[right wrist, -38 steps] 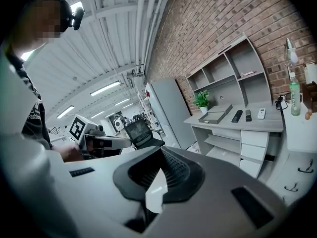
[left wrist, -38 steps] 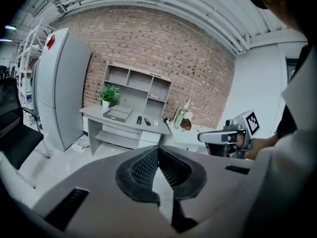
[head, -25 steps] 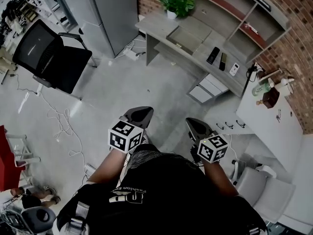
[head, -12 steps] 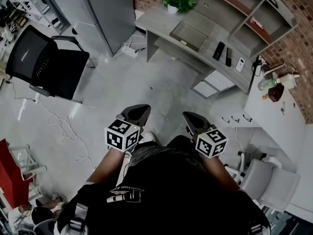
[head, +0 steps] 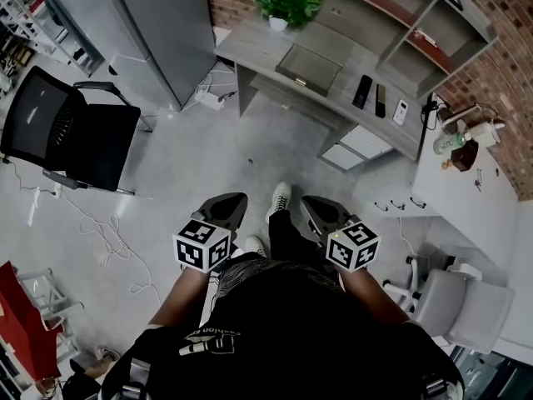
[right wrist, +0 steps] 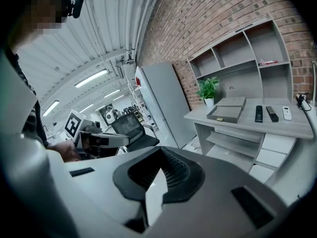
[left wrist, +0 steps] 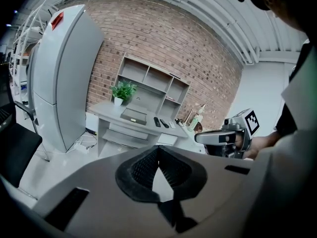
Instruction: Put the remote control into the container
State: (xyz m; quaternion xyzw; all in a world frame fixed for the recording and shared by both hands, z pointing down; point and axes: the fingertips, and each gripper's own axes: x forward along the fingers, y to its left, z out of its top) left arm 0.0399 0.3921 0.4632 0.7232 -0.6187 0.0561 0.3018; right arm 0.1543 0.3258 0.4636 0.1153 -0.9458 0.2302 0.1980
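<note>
Far ahead stands a grey desk (head: 250, 47) with a shallow grey tray container (head: 310, 59) on it. To its right lie two black remotes (head: 362, 92) (head: 380, 100) and a white remote (head: 400, 112). My left gripper (head: 236, 198) and right gripper (head: 310, 200) hover side by side over the floor, well short of the desk, both shut and empty. The left gripper view shows the tray (left wrist: 134, 116) and the remotes (left wrist: 156, 122) beyond my shut jaws. In the right gripper view the tray (right wrist: 227, 113) sits left of the black remotes (right wrist: 258, 113).
A potted plant (head: 287, 5) stands at the desk's far left, with shelves (head: 433, 40) behind. A grey cabinet (head: 154, 23) and a black chair (head: 71, 136) are to the left. A white counter with bottles (head: 454, 144) and a white chair (head: 454, 311) are on the right. Cables (head: 108, 240) trail on the floor.
The person has stepped forward toward the desk, carrying both grippers along. A leg and white shoes now show between the grippers. The black chair has slid toward the left edge of the head view.
</note>
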